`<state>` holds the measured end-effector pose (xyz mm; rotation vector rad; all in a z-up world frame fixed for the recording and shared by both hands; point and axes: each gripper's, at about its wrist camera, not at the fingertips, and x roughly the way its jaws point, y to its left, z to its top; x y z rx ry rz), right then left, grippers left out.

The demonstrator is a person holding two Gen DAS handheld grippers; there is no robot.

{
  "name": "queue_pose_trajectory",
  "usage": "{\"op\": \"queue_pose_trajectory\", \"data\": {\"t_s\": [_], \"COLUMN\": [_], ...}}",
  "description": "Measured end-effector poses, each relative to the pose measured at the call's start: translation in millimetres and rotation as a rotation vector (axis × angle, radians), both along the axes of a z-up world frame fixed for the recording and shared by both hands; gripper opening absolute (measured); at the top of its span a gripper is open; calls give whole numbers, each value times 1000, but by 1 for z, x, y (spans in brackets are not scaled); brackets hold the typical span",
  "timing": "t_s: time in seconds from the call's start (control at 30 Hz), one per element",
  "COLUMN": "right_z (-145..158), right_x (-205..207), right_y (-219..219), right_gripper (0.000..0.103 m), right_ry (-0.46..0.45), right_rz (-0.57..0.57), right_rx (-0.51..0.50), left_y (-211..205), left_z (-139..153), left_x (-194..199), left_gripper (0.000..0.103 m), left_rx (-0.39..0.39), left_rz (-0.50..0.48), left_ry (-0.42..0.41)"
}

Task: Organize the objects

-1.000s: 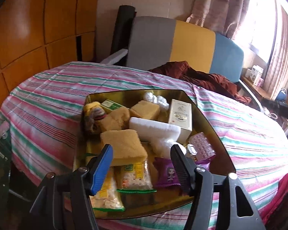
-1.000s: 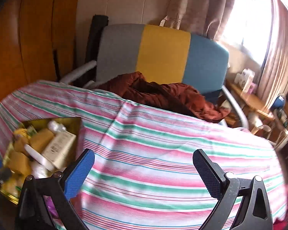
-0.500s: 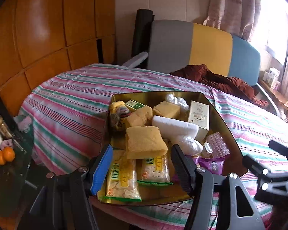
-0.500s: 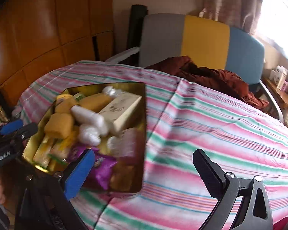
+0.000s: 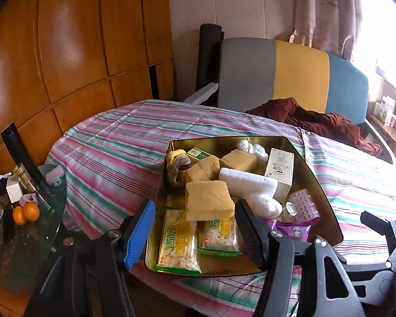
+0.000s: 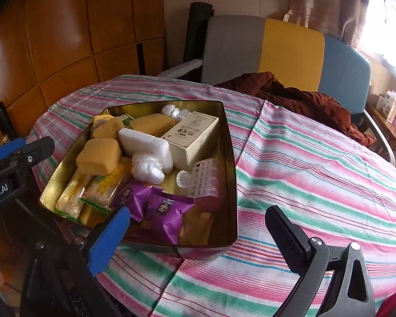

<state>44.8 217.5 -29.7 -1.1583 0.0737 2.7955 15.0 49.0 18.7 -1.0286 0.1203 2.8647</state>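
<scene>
The gold tin [image 5: 319, 185] is set on the striped tablecloth [image 6: 316, 163], packed with snacks. The left gripper [image 5: 195, 227] — jaws apart, nothing held — is poised nearest the yellow sponge [image 5: 208, 198]; the right gripper [image 6: 198, 227], jaws likewise apart and empty, is held at the tin's near corner.

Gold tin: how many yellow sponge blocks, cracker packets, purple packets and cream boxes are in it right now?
Yellow sponge blocks: 3
Cracker packets: 2
Purple packets: 2
Cream boxes: 1
Total: 8
</scene>
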Motion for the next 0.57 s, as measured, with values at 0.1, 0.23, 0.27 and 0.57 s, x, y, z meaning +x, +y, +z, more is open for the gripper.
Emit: {"op": "queue_pose_trajectory", "data": {"t_s": [0.1, 0.23, 0.27, 0.57], "right_z": [1, 0, -1, -8], "right_x": [-3, -4, -4, -8], "right_y": [-2, -5, -6, -9], "right_gripper": [103, 103, 103, 103], "right_ry": [-3, -8, -12, -30], "right_rz": [7, 13, 16, 16], "right_rx": [4, 3, 5, 6], "left_y": [0, -1, 0, -1], "left_z": [-4, -10, -11, -15], "left_x": [-2, -4, -3, -5], "left_gripper": [64, 64, 64, 63], "left_rx": [8, 14, 5, -14], "left_rz": [-5, -10, -13, -10], "left_ry": [-25, -44, -39, -24]}}
